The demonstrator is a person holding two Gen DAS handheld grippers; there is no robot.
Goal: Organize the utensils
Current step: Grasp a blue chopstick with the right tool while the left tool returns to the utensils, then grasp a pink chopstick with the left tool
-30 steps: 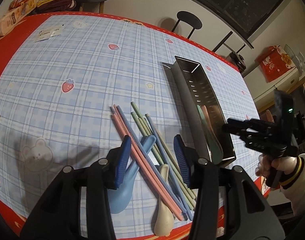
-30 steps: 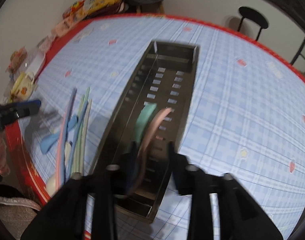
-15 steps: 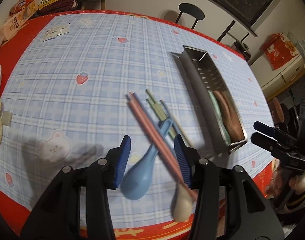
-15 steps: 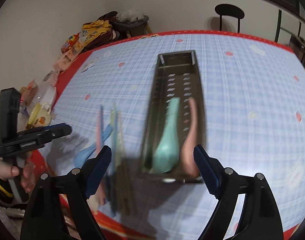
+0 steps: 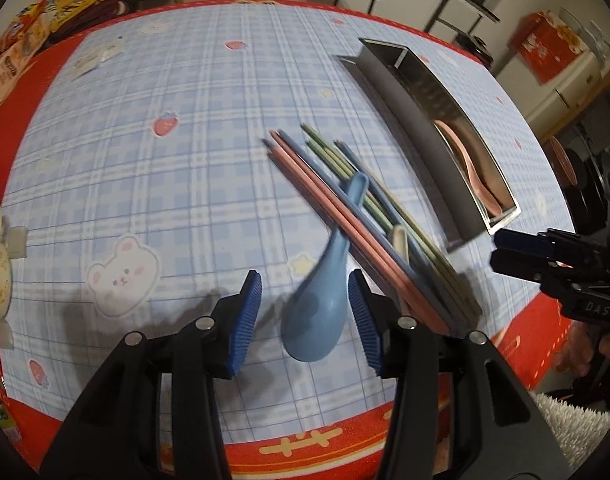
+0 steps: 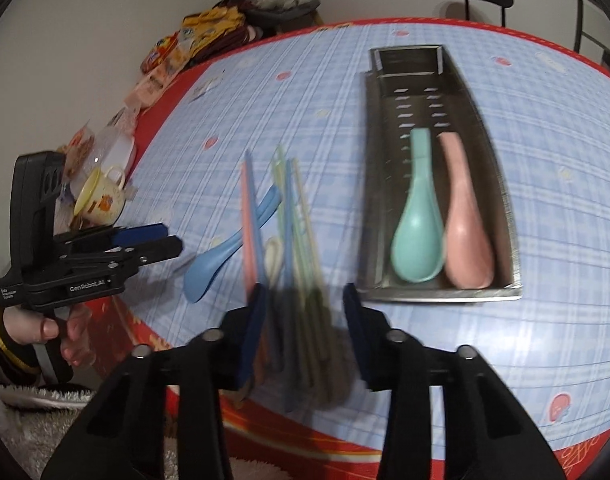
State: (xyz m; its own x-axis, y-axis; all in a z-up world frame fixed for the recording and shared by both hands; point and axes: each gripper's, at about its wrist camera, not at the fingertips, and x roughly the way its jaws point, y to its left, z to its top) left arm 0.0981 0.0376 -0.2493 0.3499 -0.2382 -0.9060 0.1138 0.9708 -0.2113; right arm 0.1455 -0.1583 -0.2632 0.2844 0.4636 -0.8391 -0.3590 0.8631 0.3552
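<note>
We've got the left gripper [image 5: 305, 316] hanging jaws apart around the blue spoon [image 5: 319, 300] at lower centre, seemingly untouched; lower squarely before pinching. Right gripper [image 6: 303, 324], jaws closing, holds nothing.

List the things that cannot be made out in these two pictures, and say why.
- Cream spoon: left view, chopsticks cover most of it.
- Green spoon: left view, hidden behind the tray wall.
- Chopstick near ends: right view, blurred and shadowed between the closing right gripper fingers; touch unclear.
- Snack packets: both views, print too small.
</note>
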